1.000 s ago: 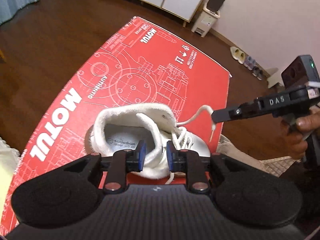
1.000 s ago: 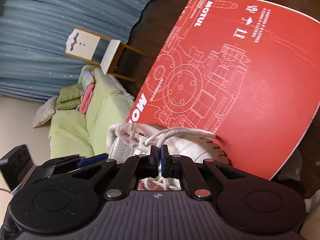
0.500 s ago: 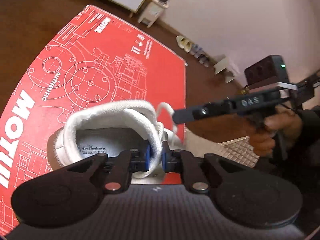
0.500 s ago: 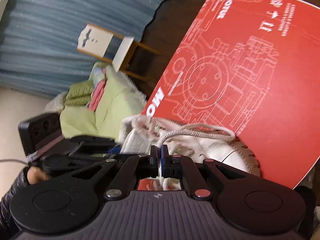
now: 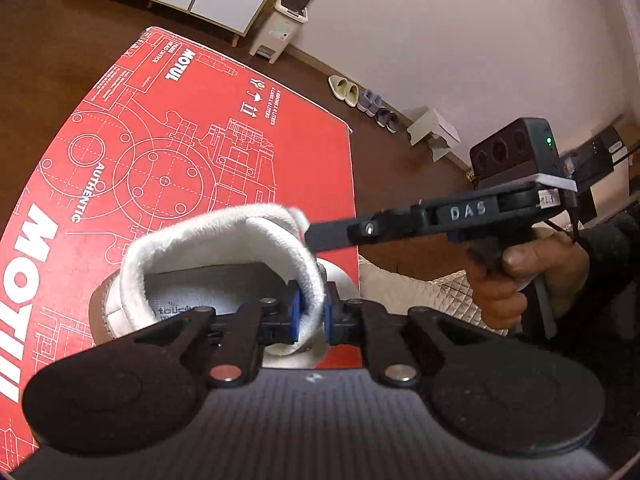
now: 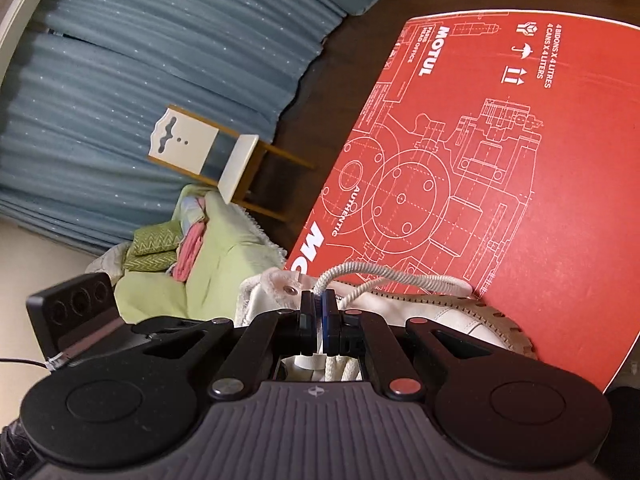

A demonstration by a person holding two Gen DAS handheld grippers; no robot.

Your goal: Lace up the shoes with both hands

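Left gripper (image 5: pixel 310 316) was pinched on the fleece collar (image 5: pixel 308 280) of the white sneaker (image 6: pixel 420 312), right at my tips; right gripper (image 6: pixel 319 316) was clamped on the shoelace (image 6: pixel 380 274), which ran from an eyelet beside its tips forward along the shoe; long axis lay heel near left tongs, toe away, on the red Motul carton (image 5: pixel 180 140); right hand (image 5: pixel 520 276) was nearer the eyelets. A second earlier left jaws stood spread around the collar; right's grip was unchanged.
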